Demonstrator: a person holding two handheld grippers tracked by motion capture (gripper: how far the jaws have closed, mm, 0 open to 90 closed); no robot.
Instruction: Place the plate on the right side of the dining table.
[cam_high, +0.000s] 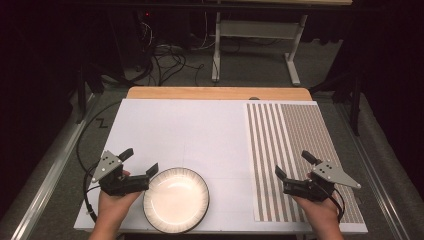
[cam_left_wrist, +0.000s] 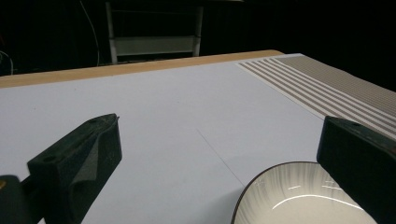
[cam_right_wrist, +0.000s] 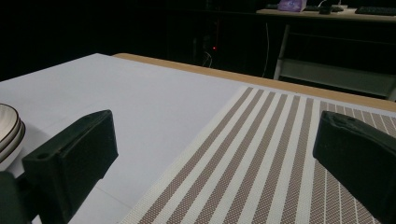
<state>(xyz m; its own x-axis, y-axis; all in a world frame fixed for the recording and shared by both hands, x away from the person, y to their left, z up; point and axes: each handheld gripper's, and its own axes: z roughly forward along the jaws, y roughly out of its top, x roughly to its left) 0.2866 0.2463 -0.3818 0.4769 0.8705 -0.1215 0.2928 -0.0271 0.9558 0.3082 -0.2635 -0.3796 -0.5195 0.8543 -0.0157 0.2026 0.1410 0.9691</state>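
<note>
High view: two hands are coming in from the bottom edge, each holding a black claw over a white table top (cam_high: 190, 125). At about 7 o'clock on the table, the left gripper (cam_high: 142, 162) is hovering with its jaws standing wide apart and nothing between them. Its inner jaw is sitting just beside the rim of a white plate (cam_high: 176, 200) with a dark edge and fine ribbed lines; whether jaw and rim are touching I cannot tell. The plate is lying flat near the front edge of the table, at roughly 6 o'clock, a little left of centre.

At about 4 o'clock, the right gripper (cam_high: 296, 165) is hovering over a brown-and-cream striped placemat (cam_high: 292, 145) that is covering the right part of the table. Its jaws are also gaping wide and gripping nothing. It is well apart from the plate.

Left gripper view: the left gripper's two jaws are rising from the bottom corners, and the plate is showing at 5 o'clock, its rim passing under the right-hand jaw. The placemat is lying at 2 o'clock.

Right gripper view: the plate's edge is peeking in at 9 o'clock, apparently stacked rims, while the placemat is stretching between the open jaws.
</note>
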